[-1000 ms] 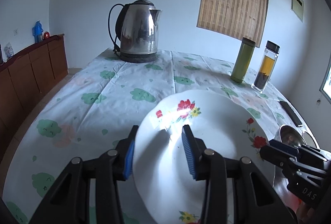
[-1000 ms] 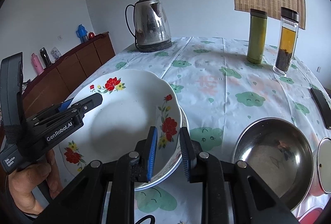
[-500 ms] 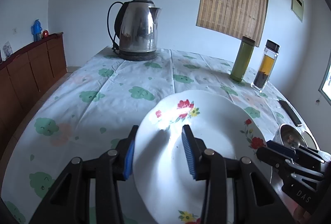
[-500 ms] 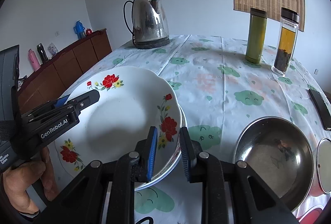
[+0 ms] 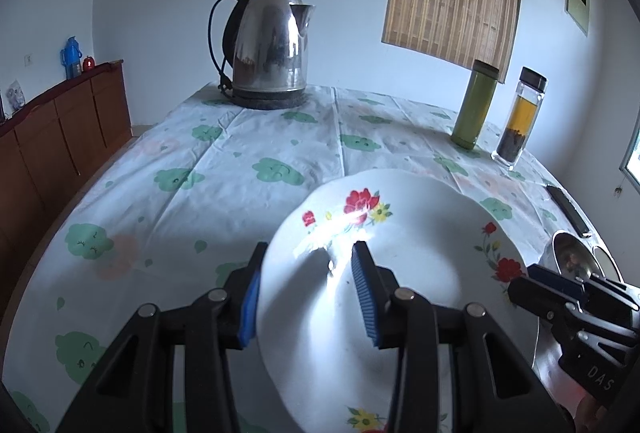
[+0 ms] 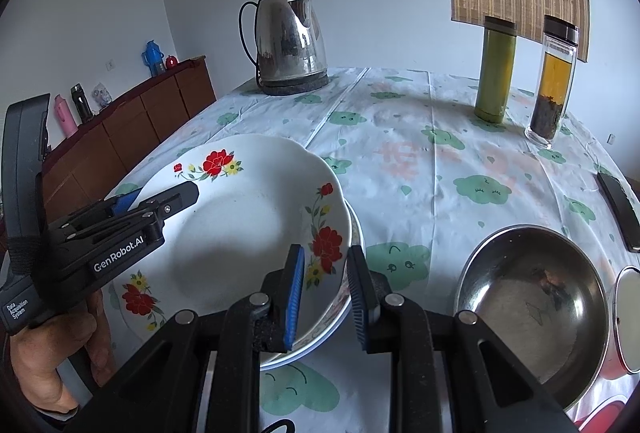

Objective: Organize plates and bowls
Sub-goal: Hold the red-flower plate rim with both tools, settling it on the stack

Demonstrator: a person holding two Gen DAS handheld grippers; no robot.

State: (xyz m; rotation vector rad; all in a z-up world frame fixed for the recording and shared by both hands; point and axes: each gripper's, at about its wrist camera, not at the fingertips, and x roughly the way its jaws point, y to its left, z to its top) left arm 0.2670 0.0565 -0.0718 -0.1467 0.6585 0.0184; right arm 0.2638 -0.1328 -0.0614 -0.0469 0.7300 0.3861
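Note:
A white floral plate (image 6: 248, 233) lies tilted on a stack with a blue-rimmed plate (image 6: 320, 341) under it. It also shows in the left wrist view (image 5: 408, 265). My left gripper (image 5: 306, 289) straddles the plate's left rim, one blue pad under it and one above; it also shows in the right wrist view (image 6: 160, 205). My right gripper (image 6: 324, 297) straddles the plate's right rim, with the jaws narrowly apart; it also shows in the left wrist view (image 5: 568, 297). A steel bowl (image 6: 532, 305) sits to the right.
A steel kettle (image 6: 288, 41) stands at the table's far end. A green flask (image 6: 496, 69) and a glass tea bottle (image 6: 554, 77) stand at the far right. A black phone (image 6: 620, 209) lies by the right edge. A wooden sideboard (image 6: 132, 125) runs along the left wall.
Both grippers keep their places on the plate's rims. The views have shifted slightly, and the kettle looks a little nearer.

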